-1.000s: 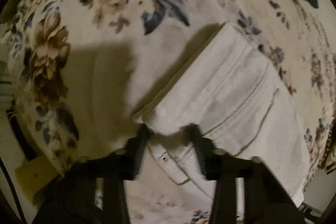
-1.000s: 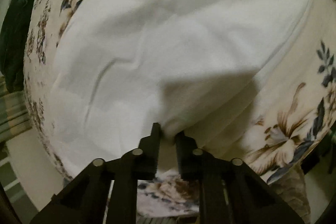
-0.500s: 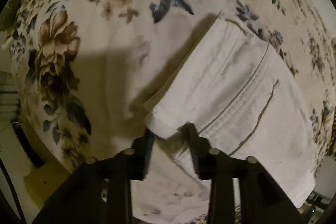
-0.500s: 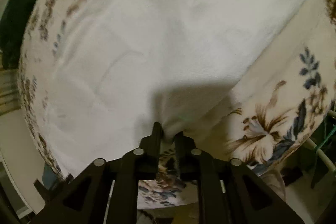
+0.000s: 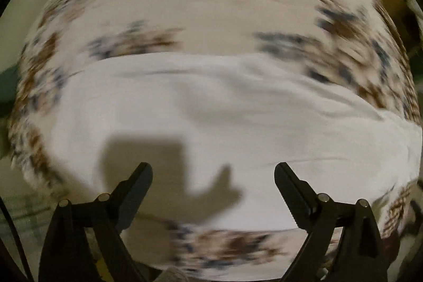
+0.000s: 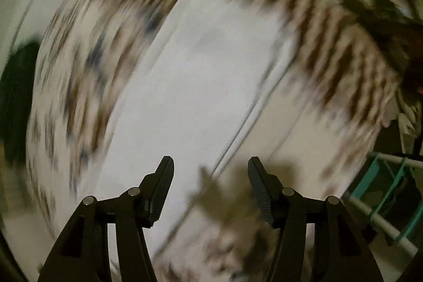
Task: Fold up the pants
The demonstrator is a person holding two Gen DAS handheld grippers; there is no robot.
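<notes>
The white pants (image 5: 211, 112) lie flat in a wide folded band on the floral bedspread (image 5: 201, 7). My left gripper (image 5: 213, 176) is open and empty, held above the pants' near edge. In the right wrist view the pants (image 6: 190, 86) run as a long white strip from lower left to upper right. My right gripper (image 6: 210, 171) is open and empty above their near end. Both views are blurred by motion.
A dark green item (image 6: 15, 97) lies at the left edge of the bed. A teal and white rack (image 6: 391, 192) stands at the lower right beside the bed. The bed's near edge runs just below both grippers.
Both grippers have let go of the pants and opened wide. Both have pulled back and swung, so the pants now lie flat and farther off.
</notes>
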